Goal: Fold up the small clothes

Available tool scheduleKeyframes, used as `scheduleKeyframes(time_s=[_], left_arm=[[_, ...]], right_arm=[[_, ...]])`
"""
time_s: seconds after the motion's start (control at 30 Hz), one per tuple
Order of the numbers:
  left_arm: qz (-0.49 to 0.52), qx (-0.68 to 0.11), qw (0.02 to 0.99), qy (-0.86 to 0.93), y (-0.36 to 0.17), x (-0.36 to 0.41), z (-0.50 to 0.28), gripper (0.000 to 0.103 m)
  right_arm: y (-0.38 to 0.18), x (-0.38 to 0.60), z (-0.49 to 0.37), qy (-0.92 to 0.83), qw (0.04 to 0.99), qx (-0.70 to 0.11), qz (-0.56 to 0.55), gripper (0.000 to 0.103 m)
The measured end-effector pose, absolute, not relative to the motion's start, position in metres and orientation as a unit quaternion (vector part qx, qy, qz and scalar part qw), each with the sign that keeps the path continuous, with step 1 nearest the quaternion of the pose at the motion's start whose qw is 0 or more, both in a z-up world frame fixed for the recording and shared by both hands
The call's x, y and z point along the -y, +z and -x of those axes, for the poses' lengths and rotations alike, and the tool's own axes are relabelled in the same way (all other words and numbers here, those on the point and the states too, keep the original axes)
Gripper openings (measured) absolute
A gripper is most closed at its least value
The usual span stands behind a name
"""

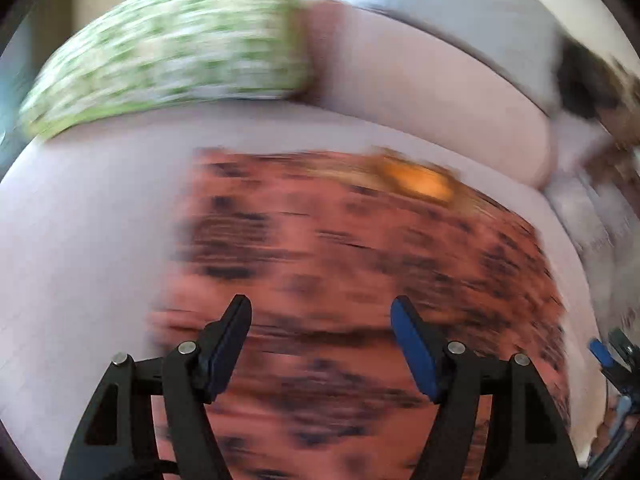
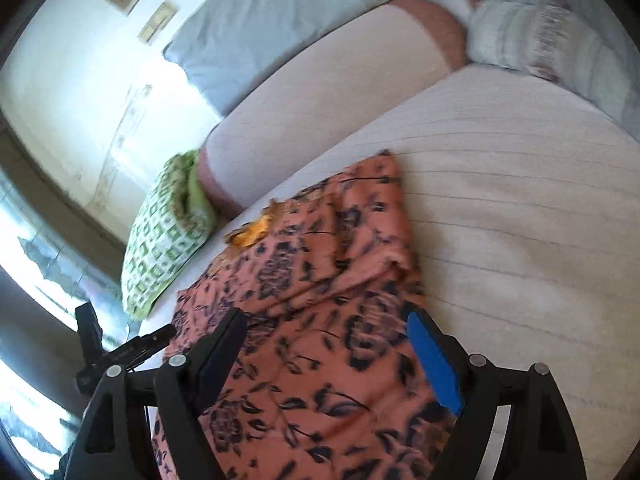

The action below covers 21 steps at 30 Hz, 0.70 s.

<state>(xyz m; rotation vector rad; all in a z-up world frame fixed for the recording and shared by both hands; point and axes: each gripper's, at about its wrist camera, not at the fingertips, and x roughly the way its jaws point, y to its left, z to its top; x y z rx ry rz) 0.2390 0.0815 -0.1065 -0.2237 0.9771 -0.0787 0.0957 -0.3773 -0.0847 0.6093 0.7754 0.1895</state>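
Here we see the left gripper [image 1: 320,312] and right gripper [image 2: 328,324] both spread wide above the orange flowered garment [image 2: 320,280] on the bed [image 2: 520,208], pinching nothing

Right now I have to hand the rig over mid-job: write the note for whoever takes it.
Left tool: open, nothing between its fingers, over the near part of the garment; its view is blurred.
Right tool: open, nothing held, above the same garment's near part.
Garment: the pink floral cloth lies on the white bedsheet, rumpled, with an orange patch at its far edge. A green patterned pillow sits on the bed's far left.
Done: the cloth looks folded once, lengthwise, though the blur makes this uncertain.
Left: smooth the rumples, finish the folds, and probably set it aside.
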Motion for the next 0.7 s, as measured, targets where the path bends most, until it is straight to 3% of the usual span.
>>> scheduleKeyframes(time_s=[0.23,0.27,0.3,0.33,0.37,0.4,0.43,0.57,0.63,0.7], left_arm=[[0.187,-0.484,0.854,-0.004,-0.136,-0.153,-0.271,0.071],[0.187,-0.491,0.851,-0.012,-0.141,-0.151,-0.274,0.069],[0.181,-0.497,0.848,-0.023,-0.145,-0.148,-0.275,0.062],[0.164,-0.506,0.846,-0.027,-0.15,-0.142,-0.278,0.041],[0.138,-0.517,0.845,-0.02,-0.154,-0.137,-0.281,0.029],[0.13,-0.513,0.848,-0.024,-0.154,-0.134,-0.28,0.019],[0.133,-0.511,0.849,-0.028,-0.152,-0.134,-0.279,0.01],[0.12,-0.457,0.881,-0.022,-0.123,-0.132,-0.263,0.009],[0.112,-0.474,0.873,-0.013,-0.135,-0.132,-0.262,0.01],[0.112,-0.499,0.86,0.004,-0.155,-0.137,-0.265,0.016]], right_arm=[[-0.106,0.351,-0.221,0.085,0.848,-0.455,-0.258,0.084],[-0.121,0.348,-0.234,0.076,0.831,-0.486,-0.258,0.079],[-0.136,0.343,-0.242,0.072,0.816,-0.513,-0.258,0.061],[-0.142,0.336,-0.244,0.064,0.816,-0.525,-0.235,0.054],[-0.14,0.33,-0.243,0.059,0.824,-0.523,-0.208,0.044],[-0.139,0.325,-0.242,0.06,0.826,-0.526,-0.194,0.022],[-0.135,0.319,-0.241,0.063,0.827,-0.528,-0.181,0.014],[-0.093,0.305,-0.221,0.057,0.868,-0.476,-0.129,0.011],[-0.097,0.3,-0.213,0.031,0.874,-0.473,-0.103,0.011],[-0.136,0.295,-0.224,0.033,0.833,-0.545,-0.088,0.027]])
